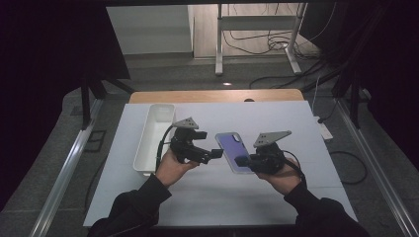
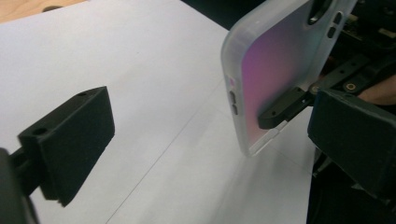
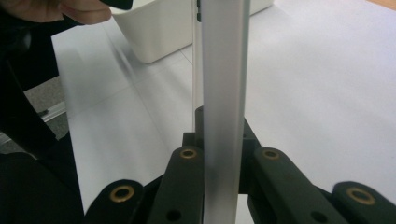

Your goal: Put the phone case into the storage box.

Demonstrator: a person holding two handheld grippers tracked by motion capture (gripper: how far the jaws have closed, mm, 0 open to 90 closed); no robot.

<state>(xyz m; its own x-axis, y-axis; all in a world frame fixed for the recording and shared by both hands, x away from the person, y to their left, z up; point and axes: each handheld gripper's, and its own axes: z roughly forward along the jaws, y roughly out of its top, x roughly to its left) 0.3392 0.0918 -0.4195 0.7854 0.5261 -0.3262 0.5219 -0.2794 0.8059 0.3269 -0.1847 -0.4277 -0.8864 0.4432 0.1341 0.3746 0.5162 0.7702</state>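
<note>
My right gripper (image 1: 243, 161) clamps the phone case (image 1: 234, 151) edge; my left gripper (image 1: 216, 152) stands released beside it, above the white table (image 1: 296, 128)

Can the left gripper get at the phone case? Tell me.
Probably yes. The left gripper is open, its jaws wide apart, and the phone case, clamped upright by the right gripper, stands just ahead with nothing between them.

The left claw (image 1: 213, 153) gapes wide, empty, facing the right claw (image 1: 240, 161), which is clamped tight.
</note>
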